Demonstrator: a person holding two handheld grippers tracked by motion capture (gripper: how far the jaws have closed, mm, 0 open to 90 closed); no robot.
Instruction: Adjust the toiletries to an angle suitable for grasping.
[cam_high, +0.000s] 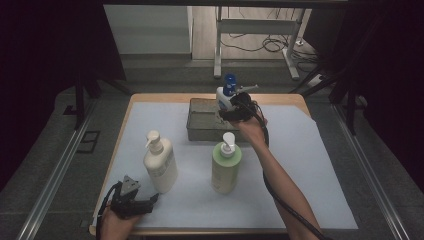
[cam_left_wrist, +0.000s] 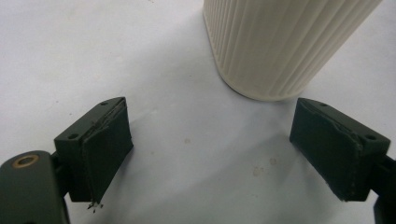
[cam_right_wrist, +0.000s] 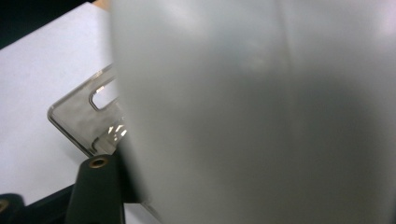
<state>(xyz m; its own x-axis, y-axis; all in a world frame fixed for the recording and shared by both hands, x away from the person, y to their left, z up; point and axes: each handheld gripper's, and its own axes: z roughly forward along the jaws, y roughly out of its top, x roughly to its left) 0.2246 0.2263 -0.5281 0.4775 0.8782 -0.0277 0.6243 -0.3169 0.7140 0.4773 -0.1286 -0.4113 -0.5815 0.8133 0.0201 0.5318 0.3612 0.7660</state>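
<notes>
Frosted white plastic, smooth and likely slippery, is making up the blue-capped spray bottle that the right gripper is clamping at mid-body over the grey tray, upper centre, probably light yet top-heavy, while the left gripper is idling agape.

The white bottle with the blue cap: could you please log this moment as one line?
right gripper: holds white bottle with blue cap over clear tray | left gripper: open, near cream pump bottle
</notes>
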